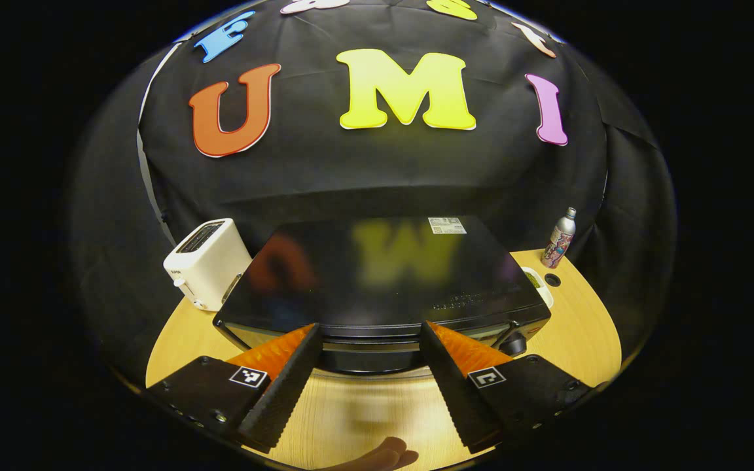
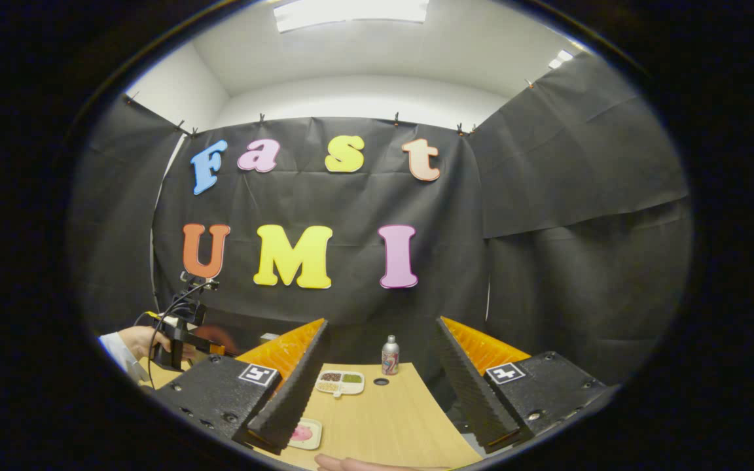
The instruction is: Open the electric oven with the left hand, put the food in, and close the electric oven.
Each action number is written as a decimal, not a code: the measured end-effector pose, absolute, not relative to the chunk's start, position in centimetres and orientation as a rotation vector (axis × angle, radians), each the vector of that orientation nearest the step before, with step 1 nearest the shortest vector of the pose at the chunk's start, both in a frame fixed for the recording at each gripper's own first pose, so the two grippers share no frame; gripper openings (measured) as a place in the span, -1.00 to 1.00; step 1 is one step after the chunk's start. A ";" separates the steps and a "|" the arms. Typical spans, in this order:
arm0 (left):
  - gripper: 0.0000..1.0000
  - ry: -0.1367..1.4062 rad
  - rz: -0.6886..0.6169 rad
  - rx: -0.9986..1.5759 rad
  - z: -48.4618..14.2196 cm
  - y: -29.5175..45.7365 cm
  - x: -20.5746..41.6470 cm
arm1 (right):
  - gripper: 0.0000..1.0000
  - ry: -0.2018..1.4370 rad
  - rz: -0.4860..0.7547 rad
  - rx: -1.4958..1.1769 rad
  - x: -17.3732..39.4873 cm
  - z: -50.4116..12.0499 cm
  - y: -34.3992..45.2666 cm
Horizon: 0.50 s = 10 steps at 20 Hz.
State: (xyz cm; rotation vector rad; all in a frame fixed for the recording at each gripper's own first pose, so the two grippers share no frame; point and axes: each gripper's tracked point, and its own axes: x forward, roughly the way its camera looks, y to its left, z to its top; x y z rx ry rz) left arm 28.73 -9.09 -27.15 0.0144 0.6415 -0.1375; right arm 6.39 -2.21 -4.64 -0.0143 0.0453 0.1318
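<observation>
The black electric oven (image 1: 377, 275) stands on the wooden table (image 1: 364, 418) with its door shut. I look down on its glossy top, with the handle bar (image 1: 367, 345) at the front edge. My left gripper (image 1: 370, 326) is open, its fingers spread either side of the oven's front top edge with nothing between them. In the right gripper view, a small plate with pink food (image 2: 304, 433) lies on the table (image 2: 383, 418) near the front edge, below my left finger. My right gripper (image 2: 382, 322) hangs open and holds nothing, well above the table.
A white toaster (image 1: 205, 261) stands left of the oven. A metal bottle (image 1: 561, 239) and a white divided tray (image 1: 539, 282) are on its right, and a knob (image 1: 514, 341) is at the oven's front right. The tray of snacks (image 2: 341, 383), bottle (image 2: 389, 355), and a hand holding the other gripper (image 2: 177, 340).
</observation>
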 end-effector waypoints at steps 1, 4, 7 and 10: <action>0.92 0.642 -0.140 0.012 -27.2 -9.1 28.5 | 0.92 0.050 0.130 -0.017 6.3 -4.6 -2.3; 0.92 0.631 -0.155 0.031 -27.1 -8.9 27.6 | 0.92 0.051 0.119 -0.013 5.7 -4.3 -2.6; 0.91 0.640 -0.164 0.013 -27.4 -8.8 26.0 | 0.92 0.056 0.127 -0.003 4.6 -4.0 -2.4; 0.92 0.618 -0.167 0.017 -27.7 -8.6 24.2 | 0.92 0.075 0.149 -0.007 3.4 -4.0 -2.0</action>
